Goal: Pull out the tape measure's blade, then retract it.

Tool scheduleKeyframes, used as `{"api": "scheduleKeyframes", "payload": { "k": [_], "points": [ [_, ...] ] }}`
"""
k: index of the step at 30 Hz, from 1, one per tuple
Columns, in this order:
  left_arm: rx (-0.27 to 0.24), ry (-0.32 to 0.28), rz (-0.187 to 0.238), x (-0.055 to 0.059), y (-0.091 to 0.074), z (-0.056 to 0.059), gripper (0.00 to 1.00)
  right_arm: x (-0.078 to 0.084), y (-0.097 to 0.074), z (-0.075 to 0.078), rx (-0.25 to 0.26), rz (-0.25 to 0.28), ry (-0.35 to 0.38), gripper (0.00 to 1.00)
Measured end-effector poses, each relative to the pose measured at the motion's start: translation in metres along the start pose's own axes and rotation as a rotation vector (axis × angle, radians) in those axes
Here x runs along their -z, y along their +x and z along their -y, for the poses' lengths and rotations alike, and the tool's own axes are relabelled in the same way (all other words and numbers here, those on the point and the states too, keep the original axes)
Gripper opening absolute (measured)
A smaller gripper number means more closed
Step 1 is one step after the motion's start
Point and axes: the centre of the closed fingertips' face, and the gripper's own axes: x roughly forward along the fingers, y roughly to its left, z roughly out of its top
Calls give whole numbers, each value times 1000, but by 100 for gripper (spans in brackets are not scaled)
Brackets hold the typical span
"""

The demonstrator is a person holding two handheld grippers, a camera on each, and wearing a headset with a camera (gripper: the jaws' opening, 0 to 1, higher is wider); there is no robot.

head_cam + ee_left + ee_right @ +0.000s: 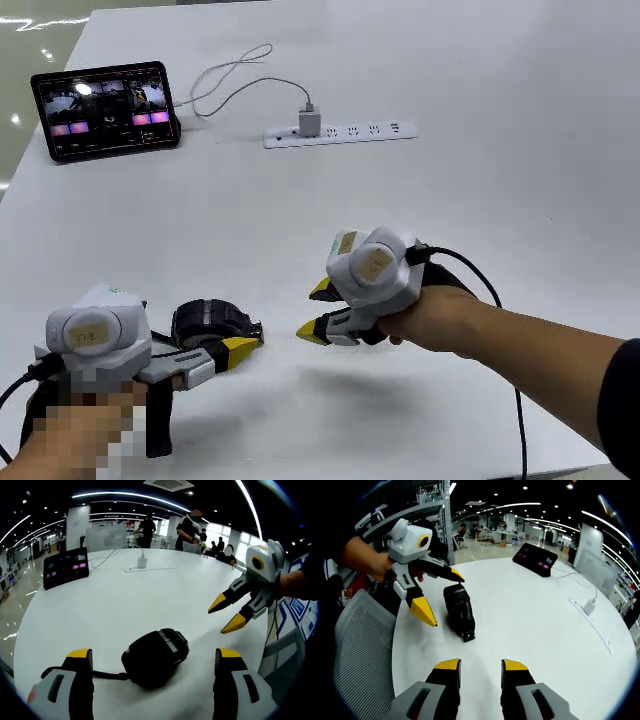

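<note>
A black tape measure (210, 321) lies on the white table (300, 210), blade in, with a short strap at one side. My left gripper (153, 655) is open, its yellow-tipped jaws standing wide on either side of the tape measure (159, 651) without touching it. In the head view one left fingertip (242, 346) shows beside the case. My right gripper (315, 310) hovers open a short way to the right, tips pointing at the tape measure (459, 609). It also enters the left gripper view as the right gripper (225, 618). The left gripper (441, 596) shows in the right gripper view.
At the far left a tablet (105, 108) stands propped. A white power strip (340, 133) with a charger and looped cable lies behind. A mesh chair (360, 645) stands off the table's edge. People stand far behind the table (190, 527).
</note>
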Motion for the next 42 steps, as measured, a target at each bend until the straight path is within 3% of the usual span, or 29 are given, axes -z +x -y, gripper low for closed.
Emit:
{"api": "scheduleKeyframes", "payload": {
  "k": [3,4,9,19,29,42],
  "points": [
    [20,45,2,0,-4,-1,99,8,-10,3,23,-1,-1,31],
    [32,49,19,-2,-6,-1,99,12,-15,4,29,3,1,32],
    [95,50,20,-2,-16,-4,99,25,-33,10,56,19,37,35],
    [108,131,-22,8,-33,-16,99,55,-67,16,104,40,96,44],
    [123,118,-45,23,-47,-28,99,92,-98,12,137,39,156,56],
    [108,126,-64,30,-65,-43,99,146,-142,20,201,22,260,71]
  ]
}}
